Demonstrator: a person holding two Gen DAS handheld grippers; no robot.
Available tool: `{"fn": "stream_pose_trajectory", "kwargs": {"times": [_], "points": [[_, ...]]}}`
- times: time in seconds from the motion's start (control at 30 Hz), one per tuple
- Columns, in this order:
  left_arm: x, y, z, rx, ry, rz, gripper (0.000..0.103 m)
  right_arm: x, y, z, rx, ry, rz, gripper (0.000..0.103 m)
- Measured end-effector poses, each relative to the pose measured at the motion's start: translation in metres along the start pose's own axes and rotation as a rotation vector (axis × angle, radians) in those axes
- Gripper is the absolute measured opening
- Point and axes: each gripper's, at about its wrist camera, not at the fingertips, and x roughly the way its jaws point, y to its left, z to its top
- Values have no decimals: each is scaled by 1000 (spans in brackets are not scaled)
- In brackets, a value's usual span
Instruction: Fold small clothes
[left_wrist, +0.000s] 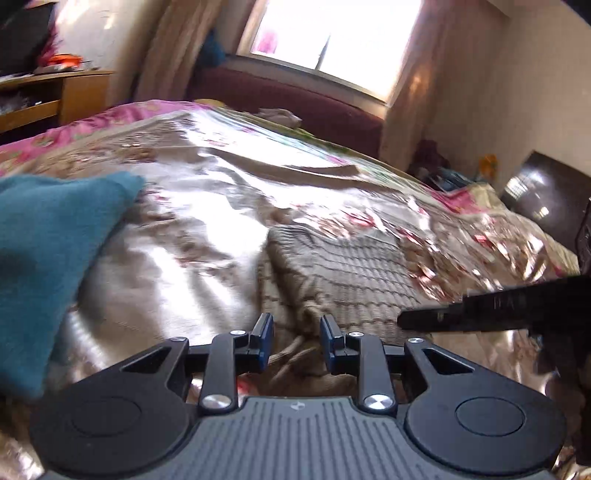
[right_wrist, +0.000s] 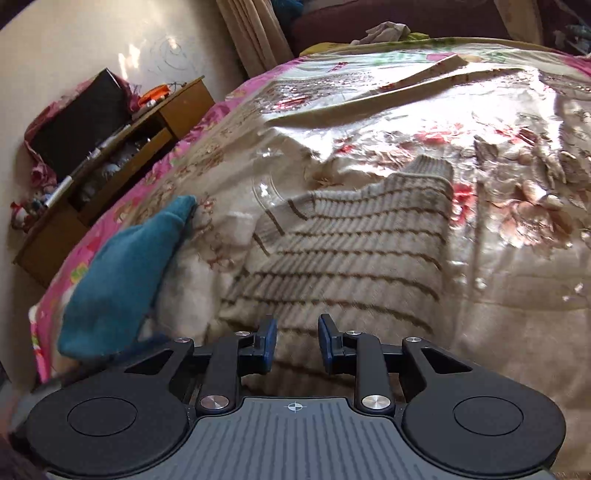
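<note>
A beige knitted garment with brown stripes (left_wrist: 332, 266) (right_wrist: 351, 251) lies spread on the shiny floral bedspread (left_wrist: 177, 155) (right_wrist: 517, 295). My left gripper (left_wrist: 297, 341) stands open low over the garment's near bunched edge; the knit shows in the gap, but the blue pads do not press on it. My right gripper (right_wrist: 297, 343) is open just above the garment's near hem, with nothing clamped. One of its black fingers (left_wrist: 436, 317) reaches in from the right in the left wrist view. A teal garment (left_wrist: 48, 251) (right_wrist: 122, 273) lies in a heap to the left.
A wooden shelf unit (left_wrist: 74, 88) (right_wrist: 110, 166) with clutter stands left of the bed. At the far end are a bright window (left_wrist: 332, 33), a maroon bench (left_wrist: 295, 96) and a pale cloth (right_wrist: 384, 31). A dark cabinet (left_wrist: 543, 192) stands at the right.
</note>
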Motion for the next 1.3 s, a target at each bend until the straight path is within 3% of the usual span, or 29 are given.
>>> {"fn": "stream_pose_trajectory", "kwargs": {"times": [0.1, 0.2, 0.3, 0.43, 0.53, 0.87, 1.3], "points": [[27, -4, 4, 32, 57, -3, 32, -3, -7, -19, 2, 21, -19, 26], [50, 11, 2, 10, 110, 113, 32, 0, -16, -32, 14, 32, -50, 24], [55, 32, -5, -65, 157, 154, 34, 12, -28, -40, 33, 63, -111, 24], [56, 26, -11, 5, 155, 198, 35, 14, -37, -50, 75, 83, -93, 24], [56, 28, -12, -4, 151, 198, 36, 7, -32, -48, 63, 75, -93, 24], [56, 25, -13, 32, 127, 230, 37, -1, -22, -9, 32, -40, -120, 26], [53, 34, -14, 4, 124, 204, 37, 107, 43, 53, -135, 11, -91, 26]]}}
